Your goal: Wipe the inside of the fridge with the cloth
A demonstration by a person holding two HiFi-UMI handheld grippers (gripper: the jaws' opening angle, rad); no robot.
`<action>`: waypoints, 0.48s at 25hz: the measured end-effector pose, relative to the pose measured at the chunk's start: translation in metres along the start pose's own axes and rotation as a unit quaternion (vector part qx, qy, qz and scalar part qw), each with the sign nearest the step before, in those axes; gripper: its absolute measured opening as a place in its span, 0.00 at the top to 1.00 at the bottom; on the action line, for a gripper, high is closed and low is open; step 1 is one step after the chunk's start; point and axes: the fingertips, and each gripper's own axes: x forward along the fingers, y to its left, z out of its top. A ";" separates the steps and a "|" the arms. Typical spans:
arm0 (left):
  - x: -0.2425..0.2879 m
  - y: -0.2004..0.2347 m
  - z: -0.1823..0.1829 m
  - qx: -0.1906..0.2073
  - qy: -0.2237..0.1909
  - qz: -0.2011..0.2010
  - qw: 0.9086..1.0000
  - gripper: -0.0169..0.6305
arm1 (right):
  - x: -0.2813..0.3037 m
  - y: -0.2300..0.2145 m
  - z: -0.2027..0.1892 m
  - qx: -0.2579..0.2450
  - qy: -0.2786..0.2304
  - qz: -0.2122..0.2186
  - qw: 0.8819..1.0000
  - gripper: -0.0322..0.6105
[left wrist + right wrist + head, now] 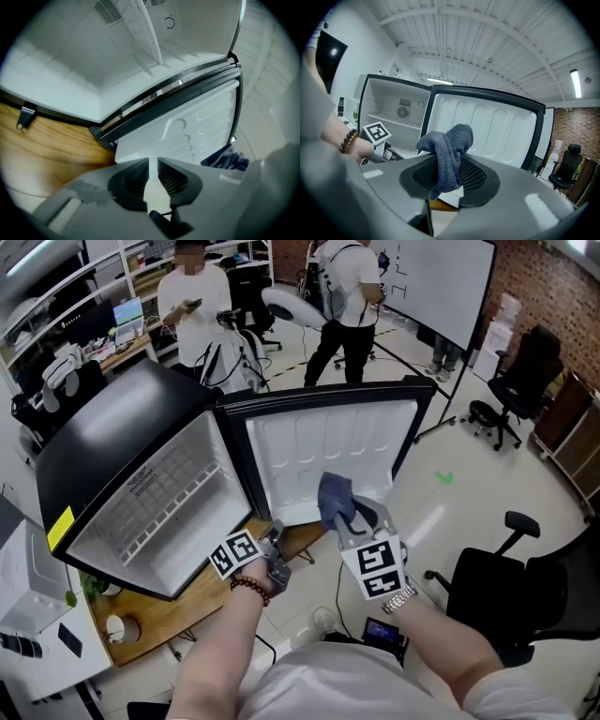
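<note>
The small black fridge point(159, 502) stands on a wooden table point(173, 615), its white inside facing me and its door point(328, 451) swung open to the right. My right gripper point(349, 521) is shut on a blue-grey cloth point(335, 498), which it holds in front of the door's white liner point(487, 126). In the right gripper view the cloth point(447, 150) bunches up above the pads. My left gripper point(275, 545) hangs low by the hinge corner. Its jaws point(153, 161) are slightly apart with nothing between them, and they point at the door's lower edge point(187, 136).
Two people stand behind the fridge near desks. A whiteboard point(441, 282) is at the back right, and black office chairs point(516, 381) point(525, 587) are on the right. A white cabinet point(37, 615) sits to the left of the table. A cable runs over the floor below me.
</note>
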 end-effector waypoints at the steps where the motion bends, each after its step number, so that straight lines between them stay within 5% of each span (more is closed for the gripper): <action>1: -0.005 -0.003 0.003 0.004 -0.003 -0.002 1.000 0.90 | 0.000 0.004 0.004 -0.002 -0.003 0.004 1.000 0.78; 7: -0.047 -0.028 0.017 0.096 -0.024 -0.004 0.995 0.90 | 0.001 0.038 0.027 -0.004 -0.020 0.036 0.999 0.78; 12: -0.101 -0.055 0.033 0.243 -0.058 0.009 0.968 0.92 | 0.001 0.078 0.045 0.012 -0.045 0.089 0.995 0.78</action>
